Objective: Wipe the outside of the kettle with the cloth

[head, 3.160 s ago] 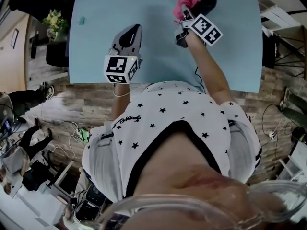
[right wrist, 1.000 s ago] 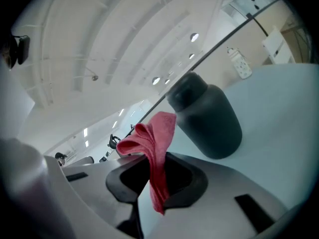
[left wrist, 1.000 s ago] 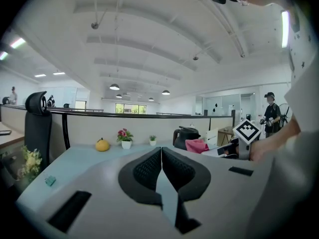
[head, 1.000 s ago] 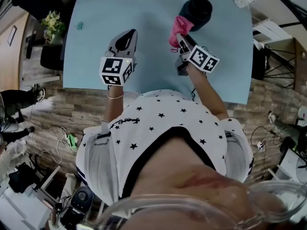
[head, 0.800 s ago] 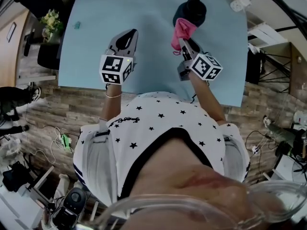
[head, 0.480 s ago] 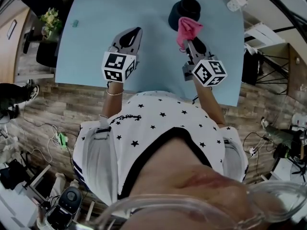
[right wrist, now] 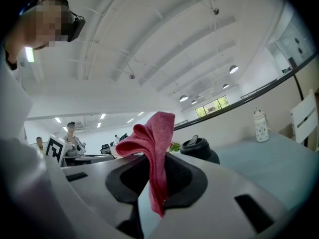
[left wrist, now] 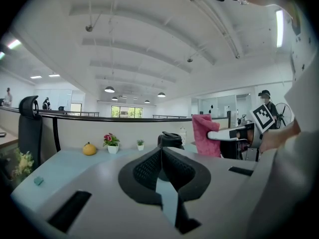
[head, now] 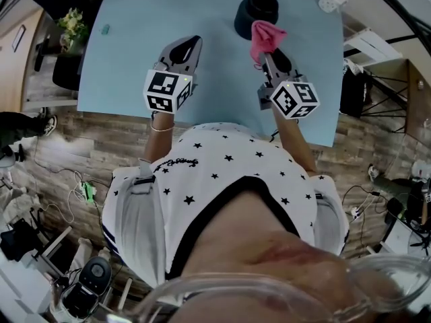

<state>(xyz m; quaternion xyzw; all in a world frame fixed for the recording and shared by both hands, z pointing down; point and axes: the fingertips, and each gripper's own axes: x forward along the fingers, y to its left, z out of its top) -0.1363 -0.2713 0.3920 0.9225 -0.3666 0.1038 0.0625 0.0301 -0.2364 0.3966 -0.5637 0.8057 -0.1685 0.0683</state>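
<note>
Right tongs (head: 268, 54) clamp crumpled pink cloth (head: 264, 36), near black kettle (head: 256, 12), not touching. Left tongs (head: 188, 46) closed, empty. Wiping contact looks yet to come.

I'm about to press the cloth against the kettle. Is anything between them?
Nothing visible. The pink cloth, clamped in the right gripper, sits close beside the black kettle, with only bare blue table between.

Right hand-held gripper (head: 269, 54) drawn back, pink cloth (head: 265, 38) now off the kettle (head: 254, 12), just beside it
</note>
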